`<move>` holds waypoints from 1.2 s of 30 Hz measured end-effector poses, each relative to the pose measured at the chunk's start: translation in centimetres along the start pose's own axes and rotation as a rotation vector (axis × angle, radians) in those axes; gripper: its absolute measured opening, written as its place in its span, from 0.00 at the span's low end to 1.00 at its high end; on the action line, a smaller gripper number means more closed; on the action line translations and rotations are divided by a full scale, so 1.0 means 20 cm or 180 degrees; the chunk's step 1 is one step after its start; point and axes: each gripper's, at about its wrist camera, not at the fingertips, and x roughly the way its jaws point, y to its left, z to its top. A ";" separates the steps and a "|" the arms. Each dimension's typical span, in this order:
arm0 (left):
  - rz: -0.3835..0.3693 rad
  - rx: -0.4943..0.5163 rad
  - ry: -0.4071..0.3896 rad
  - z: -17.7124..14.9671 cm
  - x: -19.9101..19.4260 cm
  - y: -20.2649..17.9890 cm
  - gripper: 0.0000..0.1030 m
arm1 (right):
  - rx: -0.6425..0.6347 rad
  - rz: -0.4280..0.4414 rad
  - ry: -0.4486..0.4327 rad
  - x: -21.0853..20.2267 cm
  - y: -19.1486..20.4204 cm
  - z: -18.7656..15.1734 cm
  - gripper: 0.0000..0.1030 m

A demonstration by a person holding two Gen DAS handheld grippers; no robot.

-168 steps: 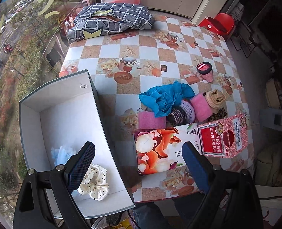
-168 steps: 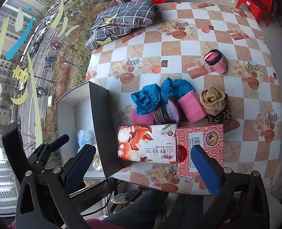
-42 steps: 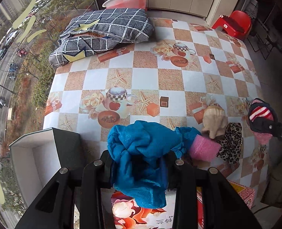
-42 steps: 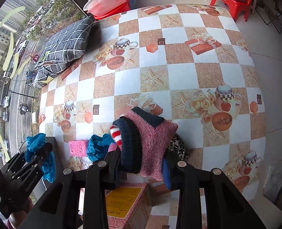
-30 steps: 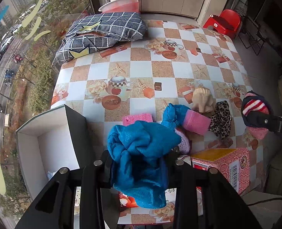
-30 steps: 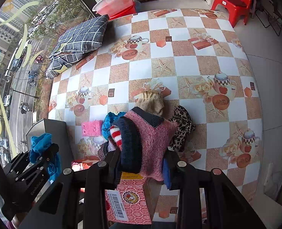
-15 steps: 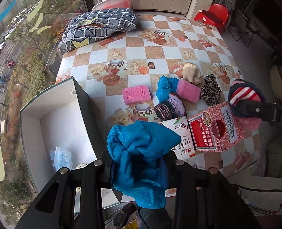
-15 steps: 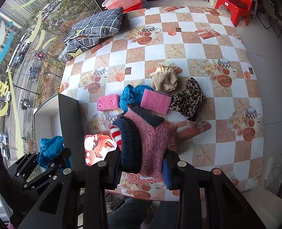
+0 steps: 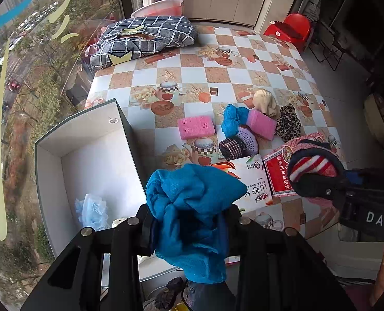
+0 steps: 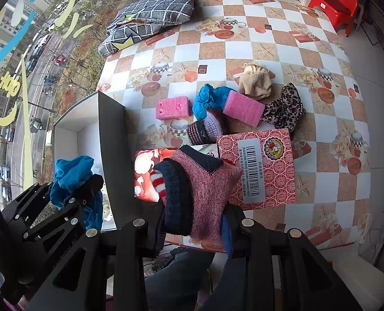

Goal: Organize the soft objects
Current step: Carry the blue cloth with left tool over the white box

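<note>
Left gripper (image 9: 189,223): jaws pinching blue cloth (image 9: 192,207), held above near table edge beside open grey box (image 9: 88,134); cloth bunched, loose tail hanging down toward camera.
Right gripper (image 10: 194,223): jaws pinching pink knit sock (image 10: 207,189), rolled, navy cuff and red-white stripes to the left, long axis pointing away over the cartons.
Right gripper body, left view: "DAS" readable.
Red carton (image 10: 264,165): barcode label, Chinese print, too small to read.
Floral tissue box (image 9: 249,181): Chinese characters.
</note>
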 end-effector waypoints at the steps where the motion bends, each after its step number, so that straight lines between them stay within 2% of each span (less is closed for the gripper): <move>1: 0.0006 -0.0017 -0.0010 0.00 0.00 0.01 0.37 | -0.0011 -0.0004 0.0000 0.00 0.01 0.00 0.34; 15: 0.0050 -0.0235 -0.0063 -0.04 -0.03 0.19 0.37 | -0.0107 -0.0024 0.0008 0.03 0.14 0.02 0.34; 36: 0.0085 -0.0462 -0.0046 -0.09 -0.02 0.34 0.37 | -0.0259 -0.0054 0.0076 0.08 0.26 0.03 0.34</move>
